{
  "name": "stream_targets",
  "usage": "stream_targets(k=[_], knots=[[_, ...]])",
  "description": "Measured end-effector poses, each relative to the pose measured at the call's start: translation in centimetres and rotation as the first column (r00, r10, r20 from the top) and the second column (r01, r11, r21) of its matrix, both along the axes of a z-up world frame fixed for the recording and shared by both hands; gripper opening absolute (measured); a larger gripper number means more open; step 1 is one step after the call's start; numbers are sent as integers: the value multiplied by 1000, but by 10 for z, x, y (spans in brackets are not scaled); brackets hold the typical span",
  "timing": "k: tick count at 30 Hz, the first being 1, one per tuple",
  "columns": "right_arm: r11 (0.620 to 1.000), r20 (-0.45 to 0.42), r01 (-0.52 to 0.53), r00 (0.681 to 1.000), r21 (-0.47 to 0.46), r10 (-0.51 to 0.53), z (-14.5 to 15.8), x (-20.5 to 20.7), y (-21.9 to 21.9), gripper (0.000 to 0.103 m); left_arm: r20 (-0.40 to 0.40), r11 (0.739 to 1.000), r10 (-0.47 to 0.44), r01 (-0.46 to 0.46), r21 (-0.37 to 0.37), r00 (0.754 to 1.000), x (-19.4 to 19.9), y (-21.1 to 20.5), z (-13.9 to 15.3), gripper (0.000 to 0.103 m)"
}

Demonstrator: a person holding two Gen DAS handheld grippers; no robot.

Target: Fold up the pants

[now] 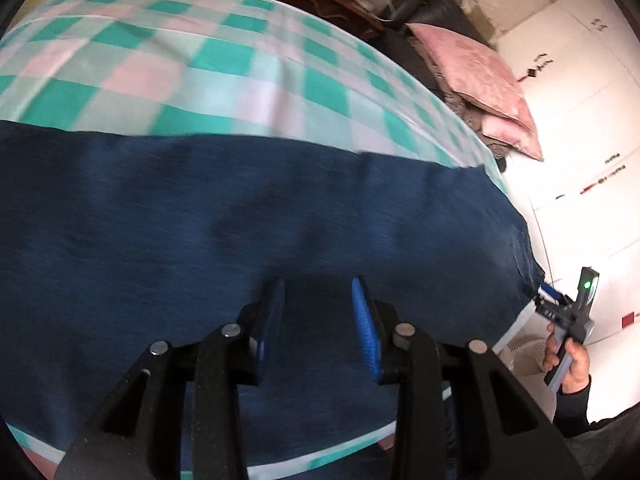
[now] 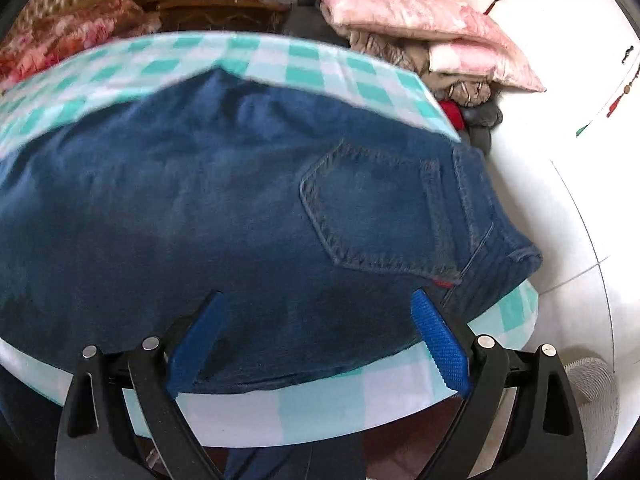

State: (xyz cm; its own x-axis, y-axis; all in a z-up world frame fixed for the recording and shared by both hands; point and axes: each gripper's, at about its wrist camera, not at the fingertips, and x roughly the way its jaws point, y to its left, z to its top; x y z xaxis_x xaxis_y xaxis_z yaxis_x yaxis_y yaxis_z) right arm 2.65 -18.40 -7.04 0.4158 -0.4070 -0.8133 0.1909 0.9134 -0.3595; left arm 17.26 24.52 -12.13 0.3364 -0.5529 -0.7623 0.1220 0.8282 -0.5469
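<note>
Right up close, left gripper (image 1: pixel 318 292) hangs over the jeans (image 1: pixel 240 216), blue pads set narrow with nothing pinched between them, only dark denim lying flat beneath. Left-wrist view is motion-blurred. Right gripper (image 2: pixel 316 300) has its jaws spread wide, also empty, poised above the seat end of the jeans (image 2: pixel 224 208) near the bed's front edge. From the left wrist the right gripper (image 1: pixel 549 294) shows small at the far right, touching or just beside the corner of the denim there; can't tell contact. A hand (image 1: pixel 568 362) in a dark sleeve grips its handle.

Jeans lie spread across the checked sheet (image 1: pixel 224 68), teal, pink and white squares, long side running across the frame. Back pocket (image 2: pixel 372 208) faces up, waistband (image 2: pixel 496 236) hanging close to the bed's right edge.

Farther back, pink pillows (image 2: pixel 416 12) stacked on a heap of clothes beside a dark chair (image 1: pixel 428 4). Floral bedding (image 2: pixel 68 36) at the headboard end, wooden shelf (image 2: pixel 224 10) with small clutter behind. White tiled floor (image 1: pixel 580 92) on the right.
</note>
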Motion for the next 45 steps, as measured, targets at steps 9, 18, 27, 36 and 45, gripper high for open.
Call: stream_targets(k=[9,18,27,36,45], knots=[[999,-31,2,1000,-35,-3,-16,1,-7,89,-32,984,171,-169,63,985,10,71,-2,36],[999,-52,7,999,-47,-10,-16,5,-5,89,33,953,301,-301,15,953,0,144,38,37],[995,-6,57,998,-86,-58,3,9,0,89,6,943,332,-332,25,943,8,204,49,43],[982,-45,95,994,-160,-104,-16,17,-10,89,-74,974,223,-225,-21,972,19,214,9,50],[974,-61,130,988,-187,-144,-18,20,-7,89,-64,981,-14,1,-192,998,25,199,-5,52]])
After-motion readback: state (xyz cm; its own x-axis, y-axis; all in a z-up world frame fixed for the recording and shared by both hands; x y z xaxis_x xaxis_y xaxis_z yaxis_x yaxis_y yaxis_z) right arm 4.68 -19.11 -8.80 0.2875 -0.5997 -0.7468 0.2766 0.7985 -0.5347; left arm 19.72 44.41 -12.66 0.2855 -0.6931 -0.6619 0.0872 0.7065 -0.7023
